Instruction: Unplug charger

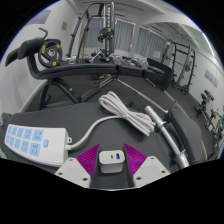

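the hand-held gripper (113,163) pinches the white charger (112,160) between its purple pads, beside the power strip (32,142) on the dark desk (120,125), so the grasp looks made; next comes a straight, steady pull.

Gym room; exercise machines (100,35) stand beyond a dark padded bench (135,110); white walls (65,20) behind; bright windows (150,40) on one side; grey floor (60,100).
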Tool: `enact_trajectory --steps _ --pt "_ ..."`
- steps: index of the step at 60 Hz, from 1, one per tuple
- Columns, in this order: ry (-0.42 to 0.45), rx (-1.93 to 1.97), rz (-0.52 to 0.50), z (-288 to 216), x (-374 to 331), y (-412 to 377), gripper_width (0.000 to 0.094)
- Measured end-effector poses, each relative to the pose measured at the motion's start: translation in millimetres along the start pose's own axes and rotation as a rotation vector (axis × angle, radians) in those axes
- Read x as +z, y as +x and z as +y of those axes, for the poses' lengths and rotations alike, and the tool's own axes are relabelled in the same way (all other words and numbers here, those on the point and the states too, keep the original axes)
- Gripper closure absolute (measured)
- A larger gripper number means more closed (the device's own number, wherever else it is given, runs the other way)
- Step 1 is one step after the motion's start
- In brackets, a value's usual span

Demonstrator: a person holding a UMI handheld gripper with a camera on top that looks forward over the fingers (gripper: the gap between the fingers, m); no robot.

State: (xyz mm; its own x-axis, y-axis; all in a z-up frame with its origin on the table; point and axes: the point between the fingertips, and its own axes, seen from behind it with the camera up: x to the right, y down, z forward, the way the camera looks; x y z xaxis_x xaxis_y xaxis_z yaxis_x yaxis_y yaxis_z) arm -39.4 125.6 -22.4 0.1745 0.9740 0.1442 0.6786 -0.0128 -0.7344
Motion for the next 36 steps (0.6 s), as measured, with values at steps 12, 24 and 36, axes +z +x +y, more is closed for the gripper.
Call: enact_trajectory --steps 12,24,36 --pt "0.061 -0.005 -0.018 -8 -65 -12 0.0076" --pt "0.177 0.044 -0.039 -1 -230 -22 0.0076" --pt "0.226 0.090 -0.049 44 -398 -30 0.0077"
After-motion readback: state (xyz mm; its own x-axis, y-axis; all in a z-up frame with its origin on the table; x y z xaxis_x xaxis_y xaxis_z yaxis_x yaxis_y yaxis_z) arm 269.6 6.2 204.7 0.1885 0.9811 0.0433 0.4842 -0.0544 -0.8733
